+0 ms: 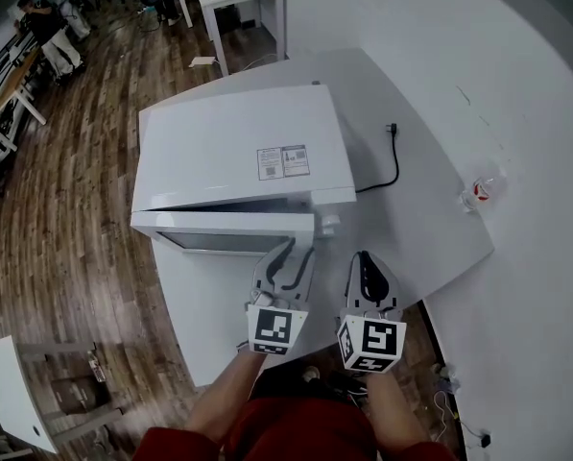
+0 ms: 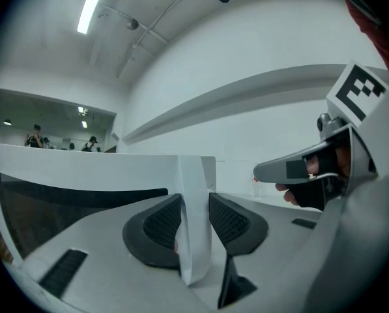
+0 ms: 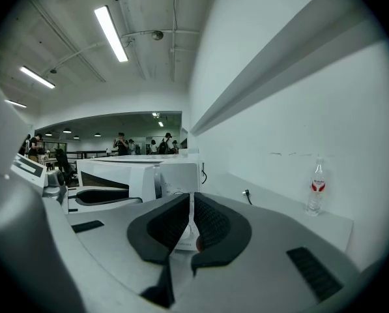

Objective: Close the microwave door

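Clamping the microwave door [image 2: 194,175] edge, left gripper [image 1: 294,251] held it ajar; right gripper [image 1: 363,256] sat beside, jaws together, empty.

Label [image 1: 283,161] on the microwave [image 1: 209,152] is too small to read.

I can read no text from here. The sticker [image 1: 283,161] on top of the microwave [image 1: 233,137] has print too small to make out, and the red label on the water bottle [image 3: 317,186] is illegible.
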`<state>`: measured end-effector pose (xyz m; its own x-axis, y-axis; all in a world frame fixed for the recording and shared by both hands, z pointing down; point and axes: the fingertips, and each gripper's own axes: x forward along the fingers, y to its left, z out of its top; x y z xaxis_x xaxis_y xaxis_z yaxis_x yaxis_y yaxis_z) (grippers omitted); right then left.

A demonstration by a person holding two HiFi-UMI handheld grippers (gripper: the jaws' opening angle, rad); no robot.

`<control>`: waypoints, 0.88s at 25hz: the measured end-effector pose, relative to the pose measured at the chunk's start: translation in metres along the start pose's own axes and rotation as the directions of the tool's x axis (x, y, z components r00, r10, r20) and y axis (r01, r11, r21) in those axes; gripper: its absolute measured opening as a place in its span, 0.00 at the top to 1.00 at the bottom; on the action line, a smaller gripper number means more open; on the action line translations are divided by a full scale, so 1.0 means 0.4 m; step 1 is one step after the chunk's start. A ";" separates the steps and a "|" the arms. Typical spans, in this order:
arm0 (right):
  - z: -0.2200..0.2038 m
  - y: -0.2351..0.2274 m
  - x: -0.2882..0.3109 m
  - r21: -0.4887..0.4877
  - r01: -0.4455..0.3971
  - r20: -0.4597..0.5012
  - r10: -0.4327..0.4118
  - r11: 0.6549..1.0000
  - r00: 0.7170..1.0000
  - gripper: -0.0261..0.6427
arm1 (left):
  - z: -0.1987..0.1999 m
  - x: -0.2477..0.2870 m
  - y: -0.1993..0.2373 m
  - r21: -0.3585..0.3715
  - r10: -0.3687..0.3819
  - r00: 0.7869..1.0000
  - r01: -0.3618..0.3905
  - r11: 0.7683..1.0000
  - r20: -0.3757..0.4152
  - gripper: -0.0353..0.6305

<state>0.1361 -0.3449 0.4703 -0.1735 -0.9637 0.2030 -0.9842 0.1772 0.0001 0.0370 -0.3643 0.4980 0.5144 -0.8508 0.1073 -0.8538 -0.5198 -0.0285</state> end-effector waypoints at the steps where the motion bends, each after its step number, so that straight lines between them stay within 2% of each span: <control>1: 0.004 -0.002 0.011 0.002 0.003 -0.002 -0.003 1.000 1.000 0.90 | 0.003 0.011 0.006 -0.001 -0.003 1.000 0.003 1.000 -0.001 0.72; 4: 0.010 0.001 0.031 0.002 0.009 -0.005 -0.009 1.000 1.000 0.90 | 0.010 0.030 0.024 0.002 -0.003 1.000 0.003 1.000 0.000 0.73; 6: 0.008 0.002 0.036 0.001 0.011 -0.002 -0.011 1.000 1.000 0.90 | 0.010 0.034 0.032 0.015 0.000 1.000 0.000 1.000 0.006 0.79; 11: -0.004 -0.007 0.045 0.004 0.022 -0.002 -0.022 1.000 1.000 0.90 | 0.004 0.030 0.017 0.033 -0.030 0.999 0.029 0.999 0.029 0.79; 19: 0.006 0.009 0.089 -0.001 0.023 -0.007 -0.023 1.000 1.000 0.90 | 0.008 0.071 0.051 0.019 -0.015 1.000 0.015 1.000 0.025 0.79; 20: 0.006 0.012 0.090 -0.002 0.023 -0.007 -0.023 1.000 1.000 0.90 | 0.007 0.075 0.056 0.016 -0.011 1.000 0.011 1.000 0.021 0.82; 22: 0.005 0.014 0.091 -0.003 0.024 -0.008 -0.024 1.000 1.000 0.90 | 0.007 0.076 0.058 0.017 -0.012 1.000 0.012 1.000 0.021 0.82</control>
<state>0.1241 -0.3793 0.4756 -0.1494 -0.9660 0.2109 -0.9880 0.1544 0.0075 0.0332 -0.4026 0.4977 0.5263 -0.8459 0.0868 -0.8462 -0.5310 -0.0439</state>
